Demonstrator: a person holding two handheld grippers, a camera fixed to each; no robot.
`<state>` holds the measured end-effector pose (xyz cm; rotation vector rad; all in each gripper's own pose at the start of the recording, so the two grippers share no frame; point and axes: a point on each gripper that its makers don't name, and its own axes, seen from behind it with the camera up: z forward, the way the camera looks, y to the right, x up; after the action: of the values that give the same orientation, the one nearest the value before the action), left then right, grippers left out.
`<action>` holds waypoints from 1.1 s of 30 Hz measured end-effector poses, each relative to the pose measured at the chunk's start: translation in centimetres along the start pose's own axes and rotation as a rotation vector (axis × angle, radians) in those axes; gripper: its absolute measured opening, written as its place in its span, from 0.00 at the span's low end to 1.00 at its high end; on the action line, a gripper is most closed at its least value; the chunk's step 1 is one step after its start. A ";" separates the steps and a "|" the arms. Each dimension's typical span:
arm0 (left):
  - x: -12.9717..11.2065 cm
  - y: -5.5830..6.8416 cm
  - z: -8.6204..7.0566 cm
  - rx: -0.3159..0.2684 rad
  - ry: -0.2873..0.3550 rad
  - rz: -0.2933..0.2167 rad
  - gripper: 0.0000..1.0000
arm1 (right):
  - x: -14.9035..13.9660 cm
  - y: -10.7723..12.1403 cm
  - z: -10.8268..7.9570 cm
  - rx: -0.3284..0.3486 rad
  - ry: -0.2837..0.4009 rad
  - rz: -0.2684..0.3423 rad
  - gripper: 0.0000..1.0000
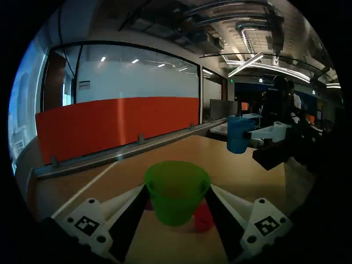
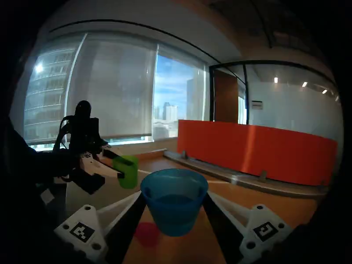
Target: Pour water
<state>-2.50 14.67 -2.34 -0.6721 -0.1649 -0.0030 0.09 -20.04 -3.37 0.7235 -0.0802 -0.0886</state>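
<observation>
- The left gripper is seen pinching a green plastic cup, with a finger pressed against each side of its wall.
- The green cup is held upright with its mouth open to the top, apparently so that water can be received; no water can be made out in it.
- It is held clear above the wooden table, over the middle and well back from the far edge, along which an orange partition is mounted.
- A small red object is seen lying on the table just below the green cup; what it is cannot be told.
- The right gripper is clamped on a blue plastic cup, both fingers pressed to its sides.
- Water is seen inside the blue cup, which is held level, presumably so that nothing is spilled before the pour.
- In the left gripper view the blue cup is seen higher than the green one, toward the table's right side and apart from it.
- The pour is judged not yet begun: the blue cup is to be brought over the green rim and tipped.
</observation>
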 end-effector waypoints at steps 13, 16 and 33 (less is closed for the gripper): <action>0.8 -0.1 0.1 -0.001 0.040 -0.037 0.86 | 0.1 0.0 -0.1 -0.001 -0.002 -0.007 0.89; 0.9 -0.2 0.1 -0.001 0.042 -0.037 0.86 | 0.1 0.1 0.0 -0.002 -0.003 -0.007 0.89; 0.9 0.8 0.2 -0.014 0.052 -0.022 0.86 | 1.0 -1.0 1.0 0.023 -0.024 -0.090 0.89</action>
<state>-1.61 15.46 -2.60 -0.6838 -0.1220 -0.0424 0.95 -21.57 -3.20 0.7491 -0.0715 -0.1822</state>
